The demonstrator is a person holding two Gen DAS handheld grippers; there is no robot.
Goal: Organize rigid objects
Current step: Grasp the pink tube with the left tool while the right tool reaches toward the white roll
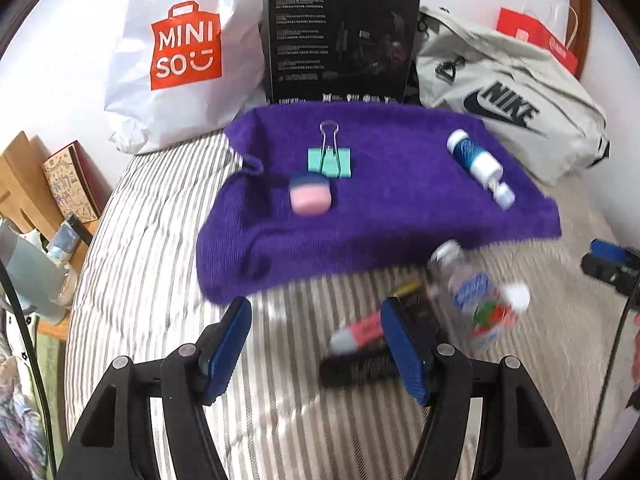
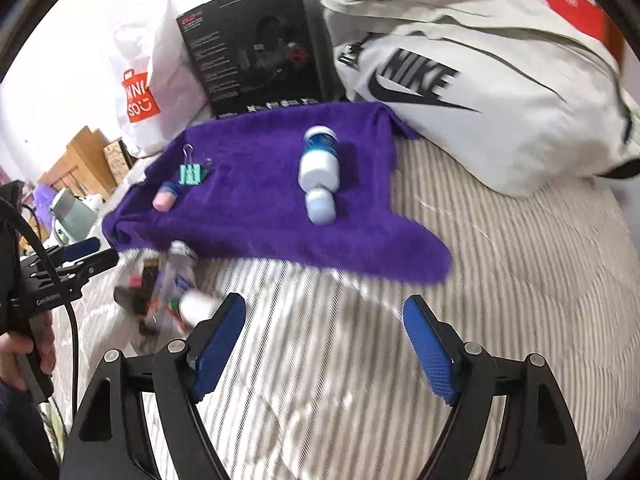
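Observation:
A purple towel lies on the striped bed. On it are a mint binder clip, a pink and blue eraser and a blue and white bottle. In front of the towel lie a clear bottle, a pink and grey piece and a black object. My left gripper is open and empty, low over the bed beside these. My right gripper is open and empty over bare bedding.
A Miniso bag, a black headset box and a grey Nike bag stand behind the towel. A bedside shelf with books is at the left.

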